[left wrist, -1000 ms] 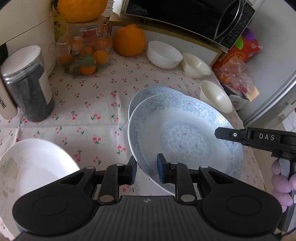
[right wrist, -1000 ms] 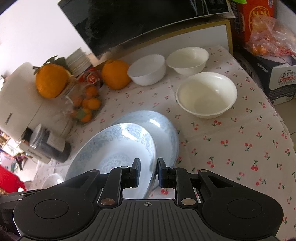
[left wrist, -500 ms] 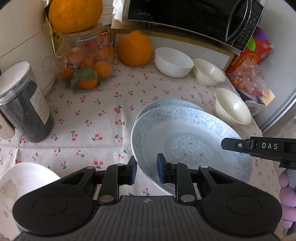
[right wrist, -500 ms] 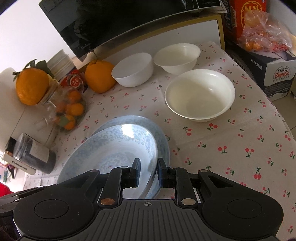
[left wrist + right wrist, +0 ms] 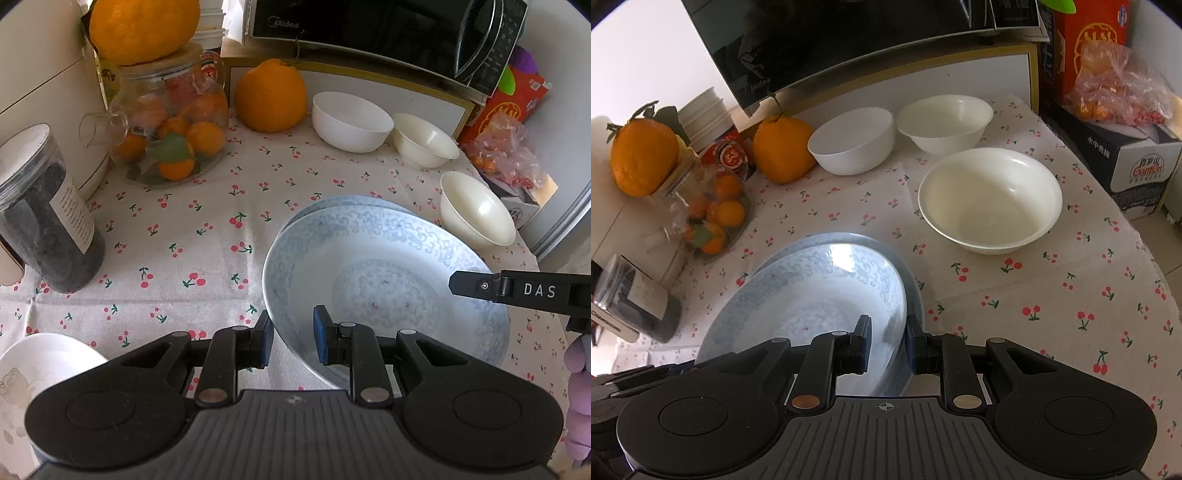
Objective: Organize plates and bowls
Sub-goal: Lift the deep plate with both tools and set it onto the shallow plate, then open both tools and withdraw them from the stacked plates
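Surface: cherry-print tablecloth [image 5: 207,236], microwave [image 5: 388,33] at twelve o'clock.
Grip: patterned plate [image 5: 369,280] is clamped at opposite rims by left gripper [image 5: 291,341] and right gripper [image 5: 886,341].
Progress: plate is being stacked on lower plate [image 5: 332,205]; three white bowls [image 5: 990,199] are left unstacked at one o'clock.

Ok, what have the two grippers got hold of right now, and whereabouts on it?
Both hold the upper blue-patterned plate by its rim: left gripper on the near left edge, right gripper on the opposite edge. It is above a second patterned plate.
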`<control>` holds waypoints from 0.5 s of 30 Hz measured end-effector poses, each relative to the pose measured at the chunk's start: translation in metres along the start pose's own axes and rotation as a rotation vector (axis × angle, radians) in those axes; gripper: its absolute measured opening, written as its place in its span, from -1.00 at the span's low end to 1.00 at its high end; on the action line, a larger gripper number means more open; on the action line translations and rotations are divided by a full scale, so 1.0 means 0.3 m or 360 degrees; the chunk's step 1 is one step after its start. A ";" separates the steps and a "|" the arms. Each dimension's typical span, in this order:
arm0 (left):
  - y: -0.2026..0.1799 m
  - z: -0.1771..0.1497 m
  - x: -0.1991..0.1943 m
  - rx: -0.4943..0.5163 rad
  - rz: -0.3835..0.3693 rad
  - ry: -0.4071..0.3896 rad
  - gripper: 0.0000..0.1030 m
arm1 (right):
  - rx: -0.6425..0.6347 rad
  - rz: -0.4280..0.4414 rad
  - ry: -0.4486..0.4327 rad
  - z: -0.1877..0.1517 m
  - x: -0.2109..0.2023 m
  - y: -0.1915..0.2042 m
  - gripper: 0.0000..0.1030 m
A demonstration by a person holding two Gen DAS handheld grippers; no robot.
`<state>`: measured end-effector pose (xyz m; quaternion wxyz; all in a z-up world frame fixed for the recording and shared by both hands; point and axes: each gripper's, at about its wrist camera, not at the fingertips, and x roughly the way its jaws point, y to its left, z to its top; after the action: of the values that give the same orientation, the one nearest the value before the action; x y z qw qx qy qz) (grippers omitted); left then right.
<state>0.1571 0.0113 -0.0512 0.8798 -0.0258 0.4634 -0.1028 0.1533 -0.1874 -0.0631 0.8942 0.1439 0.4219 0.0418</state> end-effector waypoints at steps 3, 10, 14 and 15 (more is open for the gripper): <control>0.000 -0.001 0.004 0.0005 0.0006 -0.0004 -0.60 | -0.0022 -0.0015 -0.0013 -0.002 0.002 0.002 -0.63; -0.005 -0.002 0.005 0.0020 0.0018 -0.0016 -0.62 | -0.0075 -0.0043 -0.0032 -0.004 0.000 0.013 -0.63; -0.009 -0.003 0.010 0.0040 0.0049 -0.0016 -0.71 | -0.0152 -0.0097 -0.0051 -0.002 -0.006 0.030 -0.63; -0.013 -0.004 0.010 0.0060 0.0062 -0.0018 -0.72 | -0.0178 -0.0119 -0.0060 -0.002 -0.008 0.034 -0.63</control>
<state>0.1571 0.0070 -0.0538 0.8846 -0.0008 0.4567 -0.0943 0.1517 -0.1779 -0.0587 0.9096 0.0787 0.4069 0.0292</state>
